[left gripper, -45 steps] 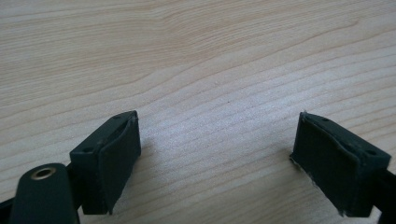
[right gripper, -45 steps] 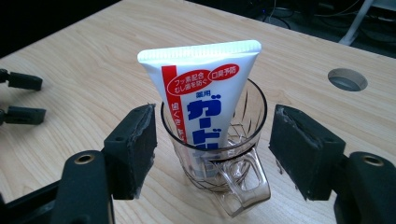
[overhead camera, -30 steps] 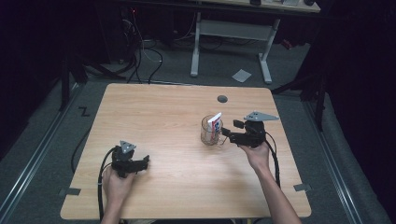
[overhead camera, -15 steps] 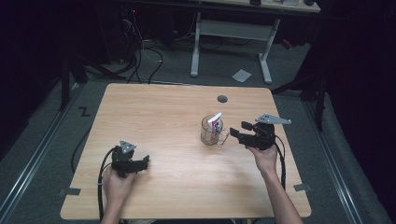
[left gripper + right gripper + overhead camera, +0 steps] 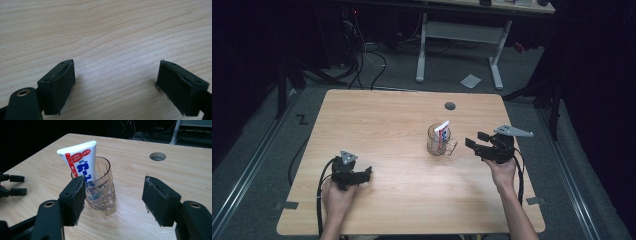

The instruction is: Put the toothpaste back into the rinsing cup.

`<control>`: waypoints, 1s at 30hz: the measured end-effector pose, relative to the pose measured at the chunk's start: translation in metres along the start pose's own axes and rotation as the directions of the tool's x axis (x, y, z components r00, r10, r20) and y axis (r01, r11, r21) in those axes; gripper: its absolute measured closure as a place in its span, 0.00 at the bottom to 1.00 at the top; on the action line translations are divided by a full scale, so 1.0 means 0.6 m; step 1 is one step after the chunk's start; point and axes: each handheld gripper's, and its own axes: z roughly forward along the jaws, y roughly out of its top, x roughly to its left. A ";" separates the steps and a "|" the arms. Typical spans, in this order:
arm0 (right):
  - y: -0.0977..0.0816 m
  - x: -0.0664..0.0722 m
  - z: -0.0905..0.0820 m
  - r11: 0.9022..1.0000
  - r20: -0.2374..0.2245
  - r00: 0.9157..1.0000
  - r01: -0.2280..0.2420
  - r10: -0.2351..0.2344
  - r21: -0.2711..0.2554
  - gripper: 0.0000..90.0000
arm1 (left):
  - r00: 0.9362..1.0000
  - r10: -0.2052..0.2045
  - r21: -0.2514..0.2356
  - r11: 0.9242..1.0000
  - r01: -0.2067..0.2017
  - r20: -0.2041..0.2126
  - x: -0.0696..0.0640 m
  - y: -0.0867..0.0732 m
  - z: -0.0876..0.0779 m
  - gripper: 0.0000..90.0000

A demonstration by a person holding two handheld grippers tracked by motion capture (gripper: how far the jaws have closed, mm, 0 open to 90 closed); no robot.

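A clear glass mug [image 5: 438,142] [image 5: 100,190] stands near the middle right of the wooden table [image 5: 377,125]. A white toothpaste tube [image 5: 442,131] [image 5: 81,161] with red and blue print stands in it, leaning on the rim. My right gripper [image 5: 472,140] [image 5: 112,200] is held just right of the mug, open, with nothing between its jaws. The mug's handle faces it. My left gripper [image 5: 368,172] [image 5: 115,85] rests low over bare table at the front left, open and holding nothing.
A round cable hole [image 5: 450,105] [image 5: 157,156] lies in the table behind the mug. A desk frame [image 5: 462,45], cables and a paper scrap [image 5: 470,80] are on the floor beyond the far edge. The left gripper's jaw tips [image 5: 15,185] show at the right gripper view's left edge.
My right gripper has drawn back to the right, away from the mug, and stands apart from it. The toothpaste tube stays in the mug. The left gripper has not moved.
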 end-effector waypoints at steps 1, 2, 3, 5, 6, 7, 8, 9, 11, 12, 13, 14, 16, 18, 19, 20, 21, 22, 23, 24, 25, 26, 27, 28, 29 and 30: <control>-0.002 -0.001 -0.001 1.000 0.002 1.000 0.002 -0.002 0.000 0.39 | 1.000 0.000 0.000 1.000 0.000 0.000 0.000 0.000 0.000 0.17; -0.004 -0.002 -0.003 1.000 0.004 1.000 0.000 0.000 -0.002 0.39 | 1.000 0.000 0.000 1.000 0.000 0.000 0.000 0.000 0.000 0.17; -0.006 -0.004 -0.005 1.000 0.004 1.000 -0.005 0.005 -0.001 0.39 | 1.000 0.000 0.000 1.000 0.000 0.000 0.000 0.000 0.000 0.17; -0.009 -0.006 -0.008 1.000 0.008 1.000 -0.009 0.009 -0.006 0.39 | 1.000 0.000 0.000 1.000 0.000 0.000 0.000 0.000 0.000 0.17; -0.010 -0.008 -0.009 1.000 0.011 1.000 -0.012 0.012 -0.005 0.39 | 1.000 0.000 0.000 1.000 0.000 0.000 0.000 0.000 0.000 0.17; -0.011 -0.009 -0.011 1.000 0.013 1.000 -0.013 0.013 -0.008 0.39 | 1.000 0.000 0.000 1.000 0.000 0.000 0.000 0.000 0.000 0.17; -0.012 -0.010 -0.012 1.000 0.014 1.000 -0.015 0.016 -0.009 0.39 | 1.000 0.000 0.000 1.000 0.000 0.000 0.000 0.000 0.000 0.17; -0.014 -0.011 -0.013 1.000 0.015 1.000 -0.020 0.020 -0.008 0.39 | 1.000 0.000 0.000 1.000 0.000 0.000 0.000 0.000 0.000 0.17; -0.016 -0.014 -0.015 1.000 0.018 1.000 -0.021 0.022 -0.010 0.40 | 1.000 0.000 0.000 1.000 0.000 0.000 0.000 0.000 0.000 0.17; -0.018 -0.014 -0.015 1.000 0.022 1.000 -0.021 0.022 -0.008 0.40 | 1.000 0.000 0.000 1.000 0.000 0.000 0.000 0.000 0.000 0.17; -0.019 -0.015 -0.016 1.000 0.026 0.999 -0.022 0.022 -0.006 0.40 | 1.000 0.000 0.000 1.000 0.000 0.000 0.000 0.000 0.000 0.17; -0.021 -0.015 -0.017 1.000 0.029 0.999 -0.021 0.021 -0.006 0.41 | 1.000 0.000 0.000 1.000 0.000 0.000 0.000 0.000 0.000 0.17; -0.025 -0.017 -0.018 1.000 0.029 0.999 -0.019 0.019 -0.004 0.41 | 1.000 0.000 0.000 1.000 0.000 0.000 0.000 0.000 0.000 0.17; -0.029 -0.018 -0.018 1.000 0.037 0.999 -0.023 0.023 0.004 0.41 | 1.000 0.000 0.000 1.000 0.000 0.000 0.000 0.000 0.000 0.17; -0.031 -0.019 -0.018 1.000 0.040 0.999 -0.022 0.022 0.006 0.41 | 1.000 0.000 0.000 1.000 0.000 0.000 0.000 0.000 0.000 0.17; -0.034 -0.020 -0.018 1.000 0.041 0.999 -0.029 0.029 0.007 0.41 | 1.000 0.000 0.000 1.000 0.000 0.000 0.000 0.000 0.000 0.17; -0.036 -0.021 -0.018 1.000 0.042 0.999 -0.029 0.029 0.006 0.41 | 1.000 0.000 0.000 1.000 0.000 0.000 0.000 0.000 0.000 0.17; -0.038 -0.022 -0.018 0.999 0.044 0.999 -0.030 0.030 0.009 0.41 | 1.000 0.000 0.000 1.000 0.000 0.000 0.000 0.000 0.000 0.17; -0.040 -0.022 -0.018 0.999 0.047 0.998 -0.032 0.032 0.011 0.42 | 1.000 0.000 0.000 1.000 0.000 0.000 0.000 0.000 0.000 0.17; -0.042 -0.023 -0.018 0.999 0.049 0.998 -0.036 0.035 0.013 0.42 | 1.000 0.000 0.000 1.000 0.000 0.000 0.000 0.000 0.000 0.17; -0.044 -0.024 -0.018 0.999 0.049 0.998 -0.038 0.037 0.013 0.42 | 1.000 0.000 0.000 1.000 0.000 0.000 0.000 0.000 0.000 0.17; -0.046 -0.025 -0.018 0.999 0.049 0.998 -0.042 0.042 0.012 0.42 | 1.000 0.000 0.000 1.000 0.000 0.000 0.000 0.000 0.000 0.17; -0.049 -0.027 -0.018 0.999 0.050 0.998 -0.044 0.043 0.014 0.42 | 1.000 0.000 0.000 1.000 0.000 0.000 0.000 0.000 0.000 0.17; -0.051 -0.028 -0.018 0.999 0.051 0.998 -0.049 0.048 0.018 0.42 | 1.000 0.000 0.000 1.000 0.000 0.000 0.000 0.000 0.000 0.17; -0.053 -0.029 -0.018 0.998 0.052 0.997 -0.053 0.052 0.019 0.42 | 1.000 0.000 0.000 1.000 0.000 0.000 0.000 0.000 0.000 0.17; -0.055 -0.030 -0.018 0.998 0.052 0.997 -0.056 0.055 0.019 0.42 | 1.000 0.000 0.000 1.000 0.000 0.000 0.000 0.000 0.000 0.17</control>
